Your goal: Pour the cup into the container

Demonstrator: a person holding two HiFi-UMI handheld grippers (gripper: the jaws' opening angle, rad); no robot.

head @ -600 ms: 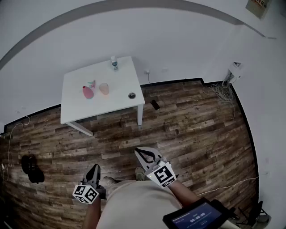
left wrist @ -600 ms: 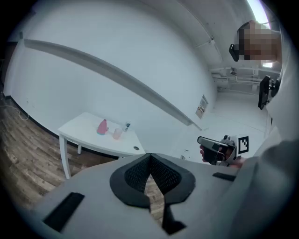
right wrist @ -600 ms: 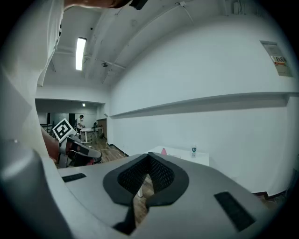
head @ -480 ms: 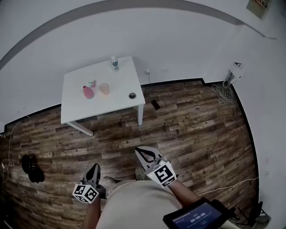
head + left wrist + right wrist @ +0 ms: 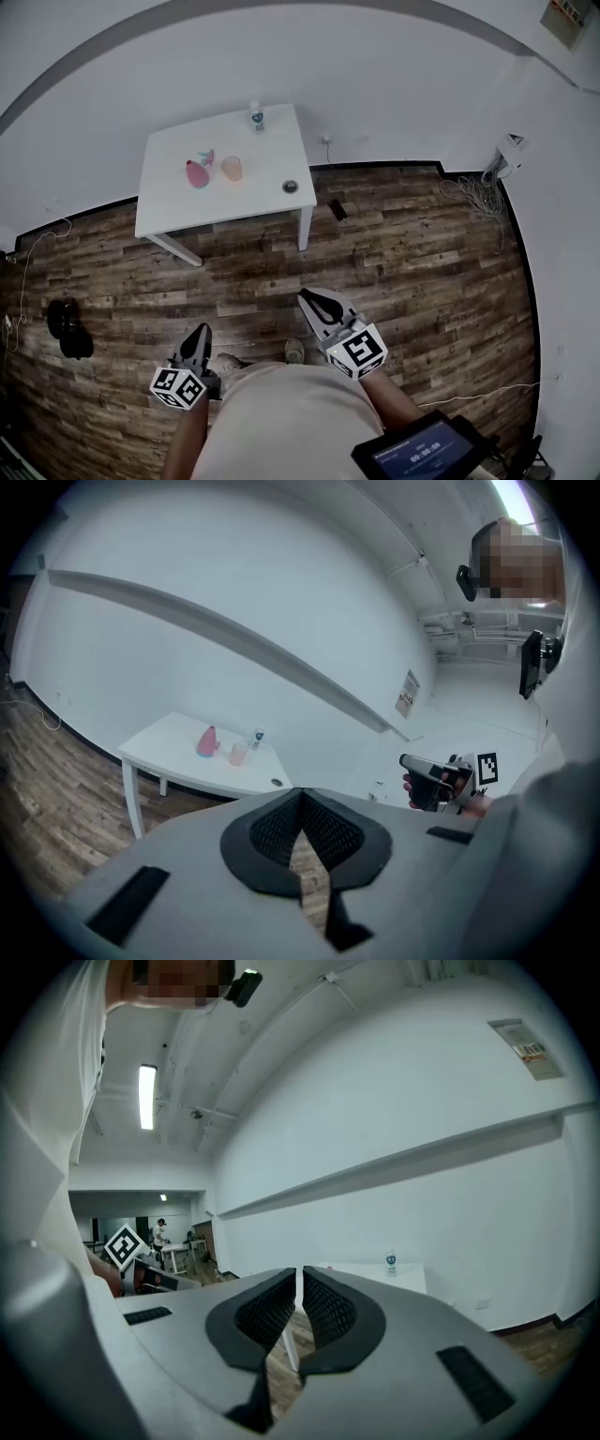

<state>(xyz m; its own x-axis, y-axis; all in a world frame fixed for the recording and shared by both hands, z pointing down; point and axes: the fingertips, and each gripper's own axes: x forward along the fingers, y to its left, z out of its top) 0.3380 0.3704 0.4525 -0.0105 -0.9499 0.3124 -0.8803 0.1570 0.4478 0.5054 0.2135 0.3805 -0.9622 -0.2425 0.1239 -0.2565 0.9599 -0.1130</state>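
While the person stands on the wood plank floor (image 5: pixel 412 253), left gripper (image 5: pixel 200 333): jaws pressed together, nothing between them.
Right gripper (image 5: pixel 307 300): jaws pressed together as well, and empty; it is held level with the left gripper, on its right.
Ahead of the jaws: bare floor boards, then the white square table (image 5: pixel 253 187), well apart from both grippers.
Translucent peach plastic cup (image 5: pixel 232 168): upright on the table, far ahead of the left jaws and slightly right of their line.
Pink spouted container (image 5: pixel 196 173): just beside the cup, on its left.
Small clear bottle with a blue label (image 5: pixel 256 116): at the table's far edge, beyond the cup.
Small dark round piece (image 5: pixel 290 187): on the table's near right part, ahead of the right jaws.
Black bag (image 5: pixel 64 330): on the floor, well left of the left jaws.
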